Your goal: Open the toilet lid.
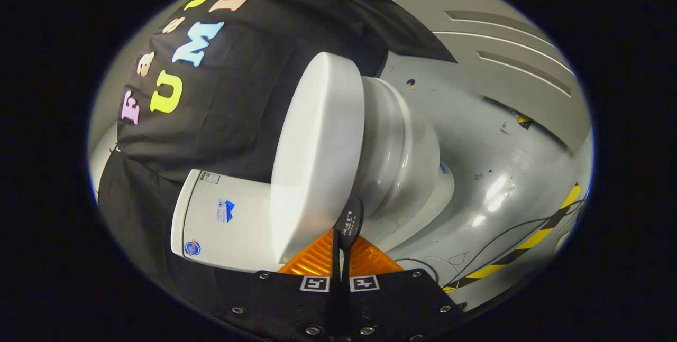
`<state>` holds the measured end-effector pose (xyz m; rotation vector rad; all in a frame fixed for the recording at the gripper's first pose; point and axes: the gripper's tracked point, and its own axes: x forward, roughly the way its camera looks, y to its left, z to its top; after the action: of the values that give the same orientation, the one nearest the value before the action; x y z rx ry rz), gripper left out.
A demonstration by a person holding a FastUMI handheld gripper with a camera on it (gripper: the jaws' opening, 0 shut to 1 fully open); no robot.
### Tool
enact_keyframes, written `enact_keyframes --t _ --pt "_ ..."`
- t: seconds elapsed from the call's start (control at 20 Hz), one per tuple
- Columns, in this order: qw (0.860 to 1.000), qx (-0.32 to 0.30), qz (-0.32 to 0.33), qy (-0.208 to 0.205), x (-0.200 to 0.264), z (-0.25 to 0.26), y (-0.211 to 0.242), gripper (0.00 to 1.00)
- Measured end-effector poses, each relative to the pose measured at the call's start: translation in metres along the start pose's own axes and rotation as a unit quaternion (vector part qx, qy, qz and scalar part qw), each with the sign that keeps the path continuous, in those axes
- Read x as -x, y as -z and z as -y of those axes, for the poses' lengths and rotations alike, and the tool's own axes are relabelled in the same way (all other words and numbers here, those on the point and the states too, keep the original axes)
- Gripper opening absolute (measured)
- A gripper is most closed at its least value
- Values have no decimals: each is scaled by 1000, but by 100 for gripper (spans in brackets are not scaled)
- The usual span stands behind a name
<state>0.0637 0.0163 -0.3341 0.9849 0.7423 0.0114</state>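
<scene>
A white toilet stands ahead, seen tilted on its side by the camera's roll. Its lid [317, 146] lies down flat on the bowl [402, 157], and the tank [222, 220] sits behind it against the black cloth. My gripper [346, 221] is shut, its fingers pressed together with nothing held between them. The fingertips [350, 214] rest at the side of the toilet, right at the seam where the lid's rim meets the bowl, near the hinge end. I cannot tell whether they touch the rim.
The glossy grey floor [486, 173] spreads around the toilet's base. Thin black cables [508, 236] and a yellow-and-black tape strip [534, 239] run across it close to the fingers. A grey panelled wall [492, 40] rises beyond the floor.
</scene>
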Motion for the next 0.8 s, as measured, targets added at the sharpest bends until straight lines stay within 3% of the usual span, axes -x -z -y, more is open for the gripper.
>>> enact_keyframes --t 0.8 --pt "999 18 31 -25 27 -66 -10 0"
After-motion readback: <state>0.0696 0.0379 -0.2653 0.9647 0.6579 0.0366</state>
